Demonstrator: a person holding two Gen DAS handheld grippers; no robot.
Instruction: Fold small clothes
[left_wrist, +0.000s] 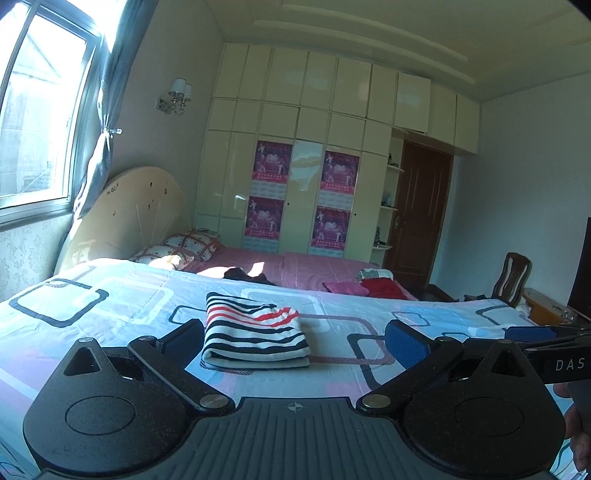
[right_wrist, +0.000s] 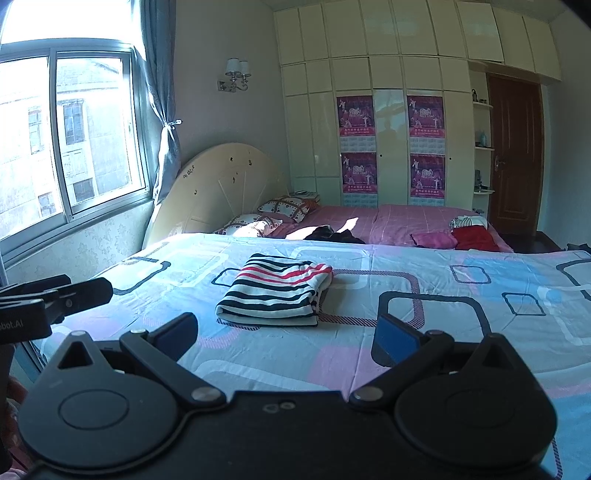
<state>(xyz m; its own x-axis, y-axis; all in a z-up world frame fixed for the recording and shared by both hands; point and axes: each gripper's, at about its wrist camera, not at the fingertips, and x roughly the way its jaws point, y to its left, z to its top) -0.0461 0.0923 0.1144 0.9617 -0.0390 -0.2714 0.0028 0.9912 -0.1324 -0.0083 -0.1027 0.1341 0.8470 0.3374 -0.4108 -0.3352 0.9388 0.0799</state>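
- Progress, judged from how things lie, looks far along for one garment: the striped top (left_wrist: 255, 332) sits as a compact folded rectangle on the patterned sheet (left_wrist: 92, 321), with layered edges stacked at its near side.
- The left gripper (left_wrist: 291, 341) hangs above the sheet with its fingers spread wide and nothing between them; the folded top lies just ahead, toward its left finger, not touched by either pad.
- The right gripper (right_wrist: 286, 338) is likewise wide open and empty, and the striped top sits ahead of it, apart from both fingers.
- Farther right, on the pink bedding (right_wrist: 399, 225) behind, a dark garment (right_wrist: 332, 234), a pink item (right_wrist: 434, 240), a red piece (right_wrist: 474, 238) and a striped one (right_wrist: 467, 221) lie in loose, unfolded heaps.
- Those heaps appear to be the work left; reaching them calls for moving well past the finished top.
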